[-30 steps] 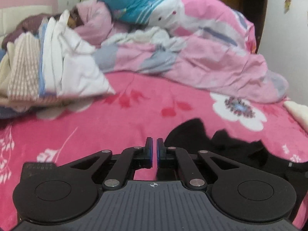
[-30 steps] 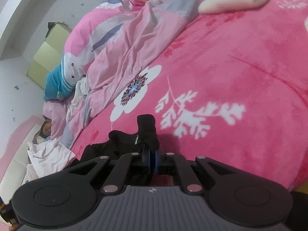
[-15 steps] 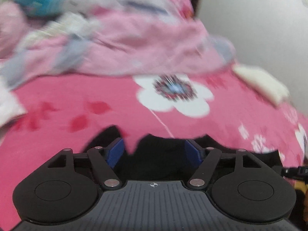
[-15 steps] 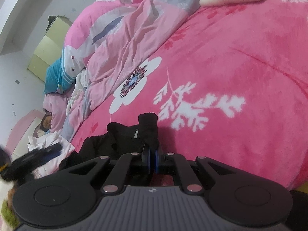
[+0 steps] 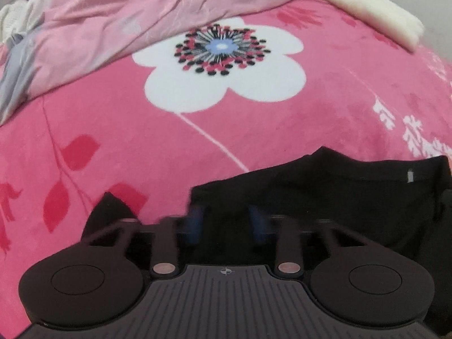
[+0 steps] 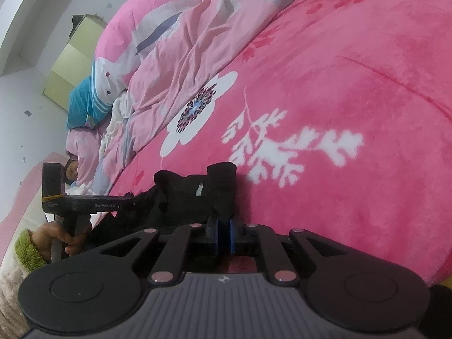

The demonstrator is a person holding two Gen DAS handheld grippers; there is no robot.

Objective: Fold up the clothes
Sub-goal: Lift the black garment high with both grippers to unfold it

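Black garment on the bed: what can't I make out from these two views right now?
- Left wrist view: the near part of the black garment is hidden behind the left gripper, whose closing fingers are blurred, so grip is unclear.
- Left wrist view: the garment's right side is cut off by the picture edge.
- Right wrist view: the right gripper, jaws opening, hides the garment's near edge.
- Right wrist view: the garment's left part lies behind the other gripper and the hand.
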